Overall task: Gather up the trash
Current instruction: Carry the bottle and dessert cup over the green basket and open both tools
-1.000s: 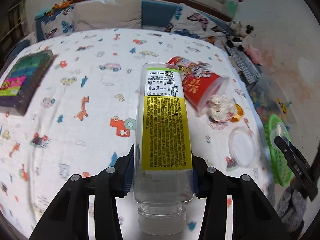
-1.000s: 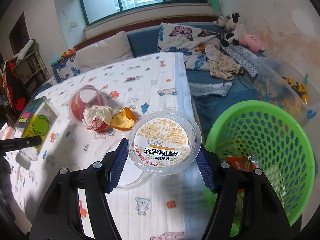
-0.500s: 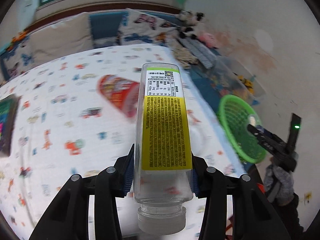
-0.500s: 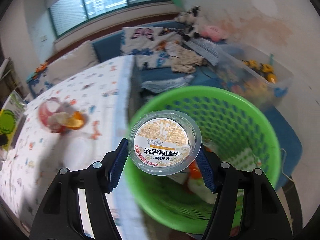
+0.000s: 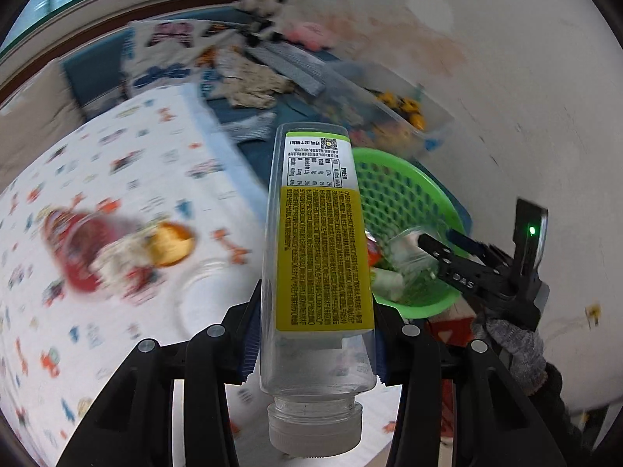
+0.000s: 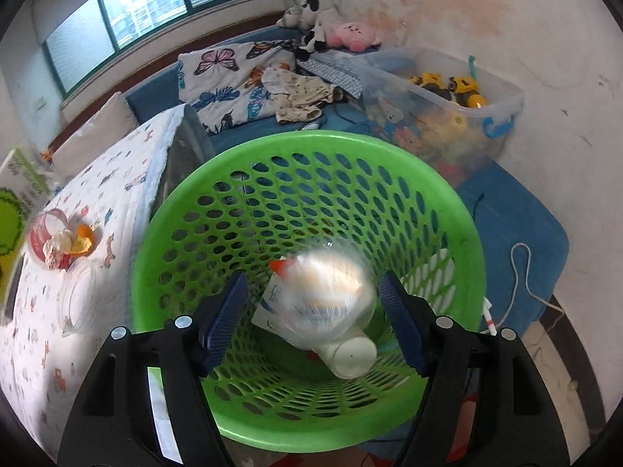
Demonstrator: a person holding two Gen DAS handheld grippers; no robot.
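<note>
My left gripper (image 5: 313,354) is shut on a clear plastic bottle (image 5: 317,264) with a yellow label, held above the bed edge, left of the green basket (image 5: 405,202). My right gripper (image 6: 313,321) is open over the green basket (image 6: 241,190); the clear plastic cup (image 6: 329,295) is blurred between its fingers, falling free into the basket, above a white bottle (image 6: 352,354) and other trash. The right gripper also shows in the left wrist view (image 5: 432,249). On the bed lie a red cup (image 6: 43,229), crumpled paper (image 6: 58,243), orange peel (image 6: 83,239) and a clear lid (image 6: 80,295).
The bed with a cartoon-print sheet (image 6: 97,202) lies left of the basket. A clear toy bin (image 6: 447,105) stands behind the basket on a blue mat (image 6: 514,218). Pillows and plush toys (image 6: 311,11) line the wall. A white cord (image 6: 521,272) lies on the floor.
The right gripper moved from the bed to over the basket, opened, and let go of the clear cup, which now drops. The left gripper swung right with the bottle toward the basket.
</note>
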